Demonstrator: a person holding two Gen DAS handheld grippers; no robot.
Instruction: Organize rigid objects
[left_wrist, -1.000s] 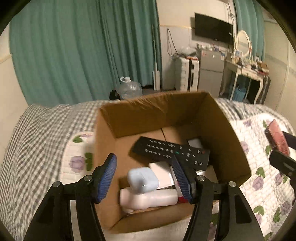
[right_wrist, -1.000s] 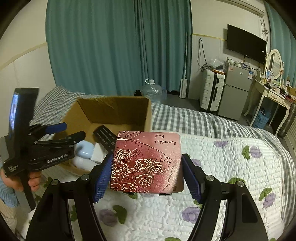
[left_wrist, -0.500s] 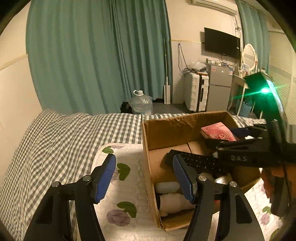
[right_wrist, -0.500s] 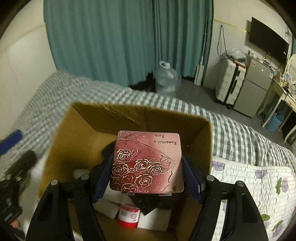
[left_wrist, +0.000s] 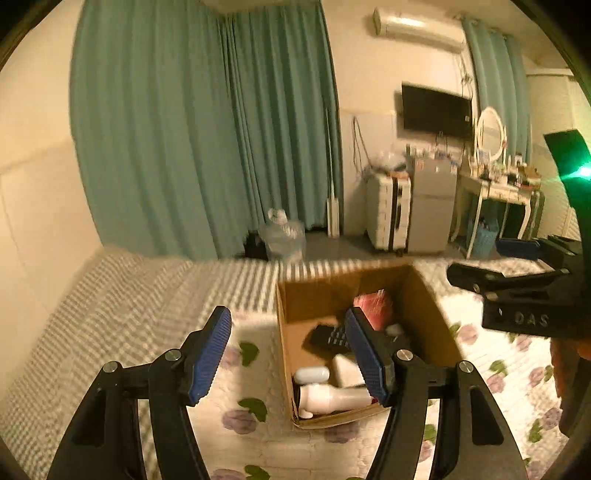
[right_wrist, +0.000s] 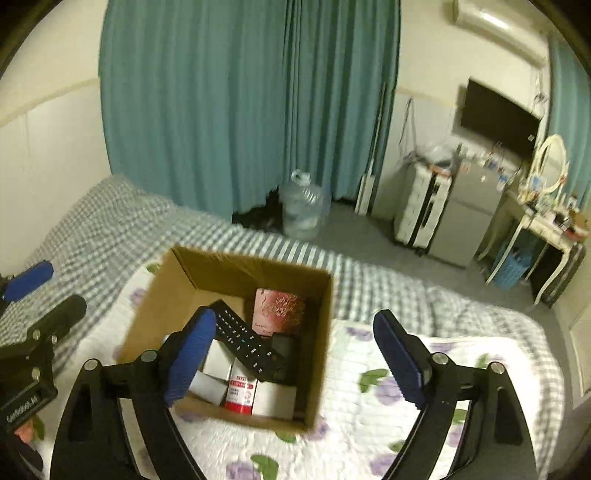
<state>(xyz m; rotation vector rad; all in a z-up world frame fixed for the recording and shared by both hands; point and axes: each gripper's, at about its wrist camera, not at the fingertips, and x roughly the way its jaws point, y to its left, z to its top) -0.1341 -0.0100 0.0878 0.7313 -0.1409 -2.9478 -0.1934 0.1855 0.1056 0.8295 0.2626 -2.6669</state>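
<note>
An open cardboard box (right_wrist: 321, 332) stands on the bed; it also shows in the left wrist view (left_wrist: 284, 325). Inside lie a red rose tin (right_wrist: 279, 308) leaning at the back wall, a black remote (right_wrist: 245, 341), white boxes (right_wrist: 218, 363) and a red-and-white container (right_wrist: 240, 397). The left wrist view shows the tin (left_wrist: 373, 308), the remote (left_wrist: 328, 338) and a white bottle (left_wrist: 332, 398). My right gripper (right_wrist: 295, 363) is open and empty above the box's right side. My left gripper (left_wrist: 288, 356) is open and empty, left of the box.
The bed has a checked cover (right_wrist: 110, 229) and a floral quilt (right_wrist: 461, 362). Beyond its far edge are teal curtains (right_wrist: 240, 110), a water jug (right_wrist: 303, 214), a suitcase (right_wrist: 421, 214), a small fridge (right_wrist: 465, 218) and a dressing table (right_wrist: 539, 221).
My right gripper opened and let go of the red rose tin, which now rests inside the box; the gripper has pulled up and back. My left gripper also drew back and up.
</note>
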